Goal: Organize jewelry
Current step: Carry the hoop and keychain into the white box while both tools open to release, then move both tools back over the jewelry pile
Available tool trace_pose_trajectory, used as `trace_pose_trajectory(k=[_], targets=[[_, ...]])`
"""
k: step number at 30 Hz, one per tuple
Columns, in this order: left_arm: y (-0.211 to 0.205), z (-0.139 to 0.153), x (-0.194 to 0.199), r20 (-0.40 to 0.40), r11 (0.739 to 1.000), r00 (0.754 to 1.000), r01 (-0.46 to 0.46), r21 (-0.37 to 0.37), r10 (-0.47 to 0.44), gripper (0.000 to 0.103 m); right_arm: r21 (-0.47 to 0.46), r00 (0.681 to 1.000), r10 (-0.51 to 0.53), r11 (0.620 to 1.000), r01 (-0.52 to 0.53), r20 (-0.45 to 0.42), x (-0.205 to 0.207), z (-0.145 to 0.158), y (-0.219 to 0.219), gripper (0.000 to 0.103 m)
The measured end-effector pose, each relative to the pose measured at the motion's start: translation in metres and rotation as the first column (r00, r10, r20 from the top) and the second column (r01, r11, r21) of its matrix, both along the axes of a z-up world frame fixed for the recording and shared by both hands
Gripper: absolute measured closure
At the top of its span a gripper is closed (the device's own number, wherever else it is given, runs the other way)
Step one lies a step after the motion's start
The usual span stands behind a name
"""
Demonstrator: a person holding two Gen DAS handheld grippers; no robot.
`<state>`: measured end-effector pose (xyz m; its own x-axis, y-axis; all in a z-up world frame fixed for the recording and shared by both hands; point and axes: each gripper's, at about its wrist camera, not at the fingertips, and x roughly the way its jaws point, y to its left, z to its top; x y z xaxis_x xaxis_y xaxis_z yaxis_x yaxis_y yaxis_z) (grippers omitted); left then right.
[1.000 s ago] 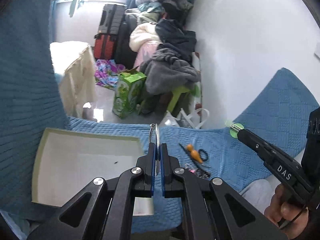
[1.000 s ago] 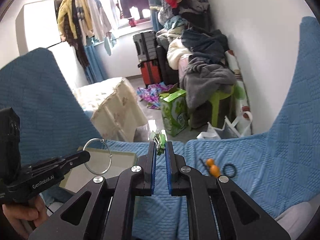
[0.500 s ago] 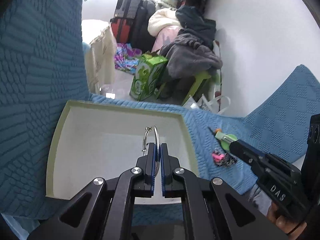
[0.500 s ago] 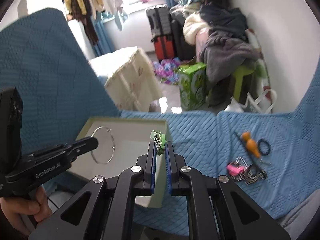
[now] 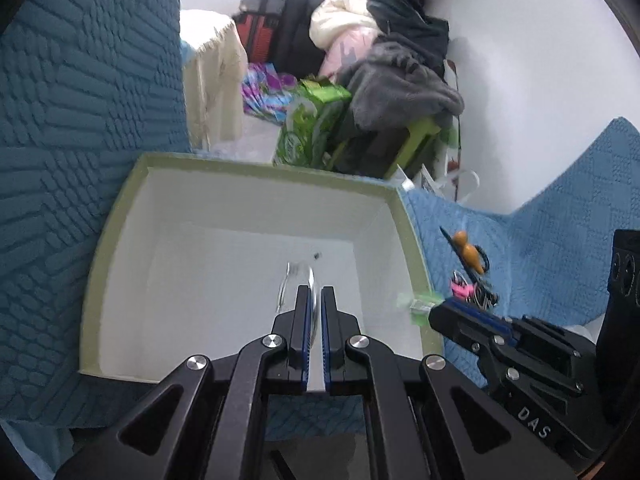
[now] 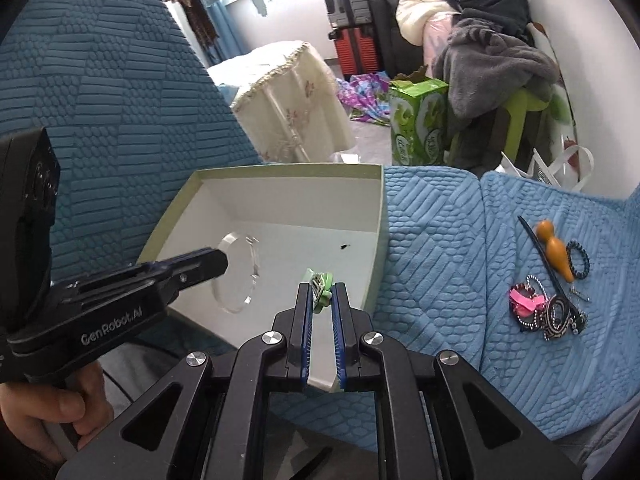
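Note:
A pale green box (image 5: 116, 216) with a white inside sits on the blue quilted cover; it also shows in the right wrist view (image 6: 378, 216). My left gripper (image 5: 316, 298) is shut on a thin silver hoop (image 5: 286, 286) and holds it down inside the box; the hoop (image 6: 253, 272) shows blurred in the right wrist view. My right gripper (image 6: 322, 294) is shut on a small green hair clip (image 6: 320, 286) over the box's right part. The clip (image 5: 420, 304) also shows in the left wrist view.
More jewelry lies on the blue cover to the right: an orange gourd charm (image 6: 554, 248), a dark bead bracelet (image 6: 580, 258), a pink clip (image 6: 526, 300) and tangled chains (image 6: 556, 318). A small dark speck (image 6: 343, 246) lies in the box. Past the cover's edge are clothes, suitcases and a green carton (image 6: 416, 120).
Both grippers have moved forward and down over the box. The hoop has gone from above the box to low inside it. The clip has come over the box's right side.

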<state>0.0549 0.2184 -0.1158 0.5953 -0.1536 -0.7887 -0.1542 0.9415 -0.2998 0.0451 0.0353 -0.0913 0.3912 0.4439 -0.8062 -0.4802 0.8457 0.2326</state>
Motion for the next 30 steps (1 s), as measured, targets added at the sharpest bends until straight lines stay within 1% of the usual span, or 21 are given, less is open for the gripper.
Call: trace_pose_trajectory(k=[1, 3, 8, 9, 10, 12, 15, 19, 23, 27, 30], targets=[[-0.001, 0.005, -0.001, 0.006, 1.0, 1.0, -0.001, 0.003, 0.001, 0.098, 0.009, 1.0, 0.009, 1.0, -0.009, 0.005, 0.0, 0.004, -0.001, 0.091], [-0.003, 0.016, -0.003, 0.027, 1.0, 1.0, -0.008, 0.011, 0.008, 0.098, 0.02, 1.0, 0.015, 1.0, -0.015, 0.022, 0.0, 0.012, -0.002, 0.079], [-0.005, 0.038, -0.005, 0.05, 0.999, 0.998, -0.036, 0.023, 0.035, 0.096, 0.058, 0.997, 0.018, 0.998, -0.022, 0.07, 0.003, 0.04, -0.015, 0.077], [-0.006, 0.043, -0.005, 0.053, 0.999, 0.998, -0.046, 0.028, 0.044, 0.088, 0.068, 0.996, 0.01, 0.998, -0.016, 0.088, 0.005, 0.048, -0.02, 0.077], [-0.007, 0.047, -0.007, 0.058, 0.998, 0.997, -0.056, 0.032, 0.055, 0.074, 0.074, 0.995, 0.006, 0.997, -0.013, 0.1, 0.006, 0.054, -0.025, 0.077], [-0.013, 0.059, -0.01, 0.084, 0.997, 0.995, -0.063, 0.051, 0.058, 0.059, 0.089, 0.992, -0.003, 0.996, -0.008, 0.126, 0.01, 0.067, -0.035, 0.077], [-0.026, 0.076, -0.011, 0.12, 0.994, 0.991, -0.065, 0.083, 0.054, 0.058, 0.096, 0.987, -0.006, 0.995, -0.009, 0.163, 0.015, 0.084, -0.052, 0.077], [-0.043, 0.096, -0.009, 0.165, 0.995, 0.985, -0.06, 0.076, 0.047, 0.058, 0.105, 0.975, -0.017, 0.994, -0.007, 0.223, 0.018, 0.106, -0.078, 0.076], [-0.064, 0.11, -0.006, 0.204, 0.997, 0.978, -0.054, 0.063, 0.04, 0.058, 0.113, 0.959, -0.05, 0.993, 0.019, 0.279, 0.019, 0.122, -0.105, 0.077], [-0.091, 0.116, -0.004, 0.241, 0.998, 0.97, -0.028, 0.047, 0.016, 0.058, 0.122, 0.953, -0.087, 0.991, 0.053, 0.289, 0.022, 0.126, -0.135, 0.077], [-0.109, 0.112, -0.001, 0.237, 1.0, 0.971, 0.014, 0.007, -0.016, 0.058, 0.116, 0.949, -0.125, 0.989, 0.094, 0.29, 0.023, 0.123, -0.16, 0.077]])
